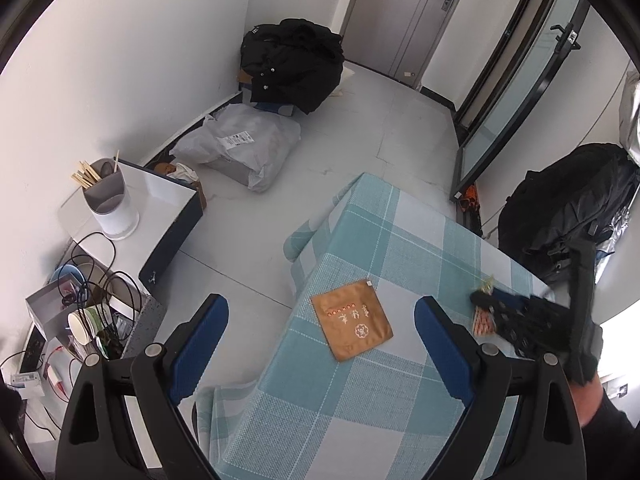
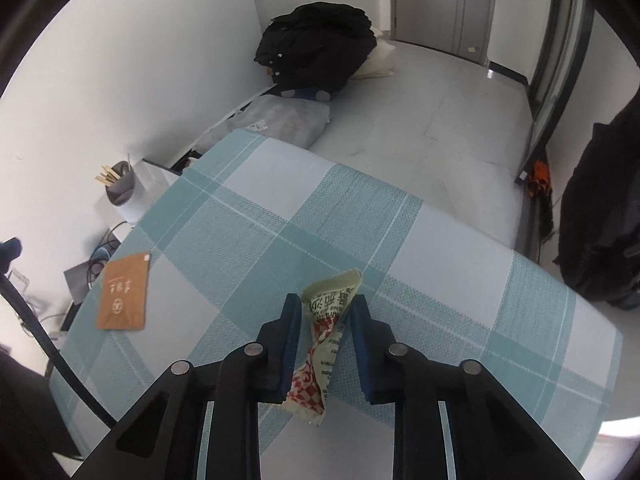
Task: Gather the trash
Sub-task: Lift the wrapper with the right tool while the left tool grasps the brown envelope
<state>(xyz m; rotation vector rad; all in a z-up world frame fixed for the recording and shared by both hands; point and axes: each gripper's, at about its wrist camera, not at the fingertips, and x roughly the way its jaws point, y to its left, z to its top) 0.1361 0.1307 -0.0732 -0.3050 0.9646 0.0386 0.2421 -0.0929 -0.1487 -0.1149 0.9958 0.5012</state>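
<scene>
two wrappers (image 2: pixel 320 344), one tablecloth (image 2: pixel 280 216)

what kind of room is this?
Probably a small lived-in flat or dorm room, used for eating. A table under a checked cloth bears snack wrappers, a chopstick holder stands on a side cabinet, and a black jacket is heaped by the door.

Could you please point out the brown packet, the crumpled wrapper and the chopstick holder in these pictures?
brown packet (image 1: pixel 352 325), left wrist view, centre of its printed face.
crumpled wrapper (image 2: pixel 329 305), right wrist view, green upper part between the tongs.
chopstick holder (image 1: pixel 114 216), left wrist view, white outer wall.
</scene>
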